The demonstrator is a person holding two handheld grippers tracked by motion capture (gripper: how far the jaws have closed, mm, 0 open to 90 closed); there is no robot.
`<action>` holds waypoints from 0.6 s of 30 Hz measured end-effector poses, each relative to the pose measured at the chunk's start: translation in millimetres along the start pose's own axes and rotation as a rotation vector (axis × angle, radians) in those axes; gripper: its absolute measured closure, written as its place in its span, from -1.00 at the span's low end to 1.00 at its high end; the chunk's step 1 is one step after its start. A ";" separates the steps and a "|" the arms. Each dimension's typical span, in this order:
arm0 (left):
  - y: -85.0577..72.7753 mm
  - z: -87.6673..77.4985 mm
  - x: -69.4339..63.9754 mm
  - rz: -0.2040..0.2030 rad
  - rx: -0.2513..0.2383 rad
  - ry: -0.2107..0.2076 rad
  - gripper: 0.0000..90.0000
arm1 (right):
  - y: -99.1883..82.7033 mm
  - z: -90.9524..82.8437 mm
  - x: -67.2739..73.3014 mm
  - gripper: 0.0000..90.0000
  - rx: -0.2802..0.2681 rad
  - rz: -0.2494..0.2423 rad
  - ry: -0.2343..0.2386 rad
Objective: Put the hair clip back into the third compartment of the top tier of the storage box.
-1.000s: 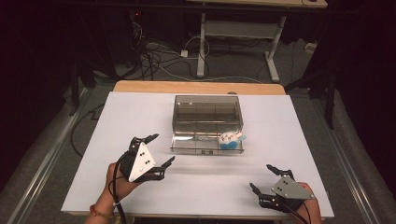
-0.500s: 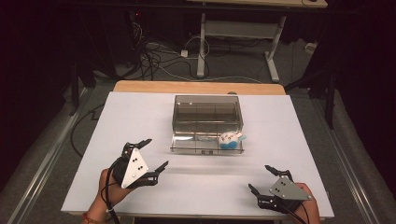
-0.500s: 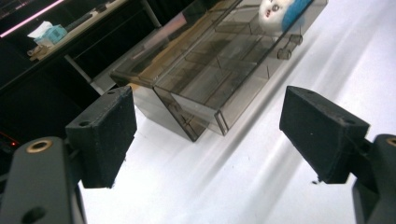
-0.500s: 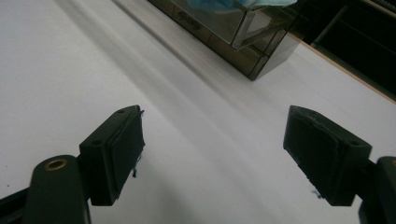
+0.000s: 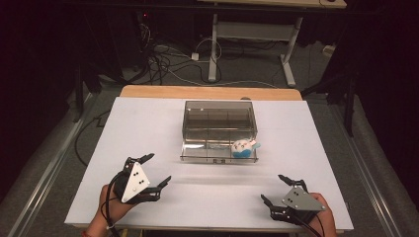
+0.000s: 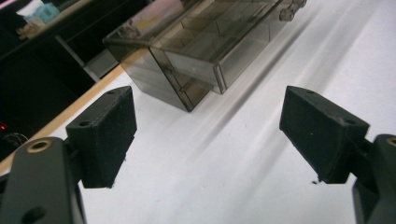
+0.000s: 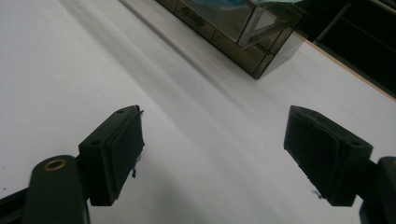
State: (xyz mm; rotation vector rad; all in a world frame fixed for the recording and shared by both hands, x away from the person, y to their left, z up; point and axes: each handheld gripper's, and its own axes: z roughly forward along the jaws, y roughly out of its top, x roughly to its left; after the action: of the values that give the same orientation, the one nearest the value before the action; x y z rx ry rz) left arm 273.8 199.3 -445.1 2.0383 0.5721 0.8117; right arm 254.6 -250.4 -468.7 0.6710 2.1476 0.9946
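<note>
A white bench [image 5: 148, 128] seen from above, with a person's two hands coming in at its near edge, each holding a pair of tongs.

Near the left end of the near edge, the left tongs [image 5: 154, 172] sit tilted just above the bench top, jaws spread wide and holding nothing. From the left gripper view the two black pads [image 6: 105, 135] stand far apart with bare white surface between them, and the box lies ahead and well apart.

At the middle of the bench, toward the far edge, stands a smoky clear plastic drawer box [image 5: 220, 121]. Its drawer [image 5: 217, 150] is pulled out toward the person. In the right-hand end of the open drawer lies a small blue-and-white plush toy [image 5: 244, 147].

Near the right end of the near edge, the right tongs [image 5: 276, 190] rest low over the bench – jaws also wide open and empty. The right gripper view shows a corner of the box ahead.

The step in hand looks like a reach to the drawer, either for the toy or to push the drawer shut. To do it well, I would send in the right tongs, which are nearer the toy, come down from above so the drawer's front wall is cleared, and close gently on the soft body. The left tongs could steady the box – it looks light enough to slide.
</note>
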 end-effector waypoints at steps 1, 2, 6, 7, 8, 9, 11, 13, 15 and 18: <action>0.0 0.0 0.0 0.000 0.000 0.000 -0.59 | 0.0 0.0 0.0 -0.55 0.000 0.000 0.000; -2.0 0.6 0.3 -0.006 0.004 -0.003 -0.59 | -0.1 0.0 -0.1 -0.55 0.000 -0.001 0.000; -9.5 3.3 1.9 -0.014 0.024 -0.007 -0.59 | -0.9 0.1 -1.2 -0.55 0.002 0.002 -0.003; -11.7 4.3 2.4 -0.020 0.029 -0.010 -0.59 | -0.9 0.1 -1.2 -0.55 0.002 0.002 -0.003; -16.2 6.0 3.3 -0.027 0.043 -0.014 -0.59 | -1.0 0.0 -1.5 -0.55 0.001 0.002 -0.004; -18.3 6.7 3.6 -0.029 0.050 -0.014 -0.59 | -1.1 0.0 -1.7 -0.55 0.001 0.002 -0.003; -19.8 6.9 4.0 -0.030 0.055 -0.015 -0.59 | -1.2 0.1 -1.8 -0.55 0.001 0.002 -0.004; -24.2 7.4 4.7 -0.038 0.064 -0.019 -0.59 | -1.7 0.3 -2.2 -0.55 0.002 0.003 -0.003; -29.4 7.7 4.2 -0.042 0.080 -0.022 -0.59 | -2.3 0.4 -3.0 -0.55 0.006 0.000 -0.005; -34.1 7.9 3.1 -0.049 0.090 -0.027 -0.59 | -2.7 0.2 -4.0 -0.55 0.003 0.006 -0.009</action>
State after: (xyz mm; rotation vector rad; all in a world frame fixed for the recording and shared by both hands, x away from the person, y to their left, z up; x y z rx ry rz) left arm 278.3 215.3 -476.1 2.1051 0.6515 0.7401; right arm 256.8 -254.6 -469.4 0.6822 2.1411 0.9895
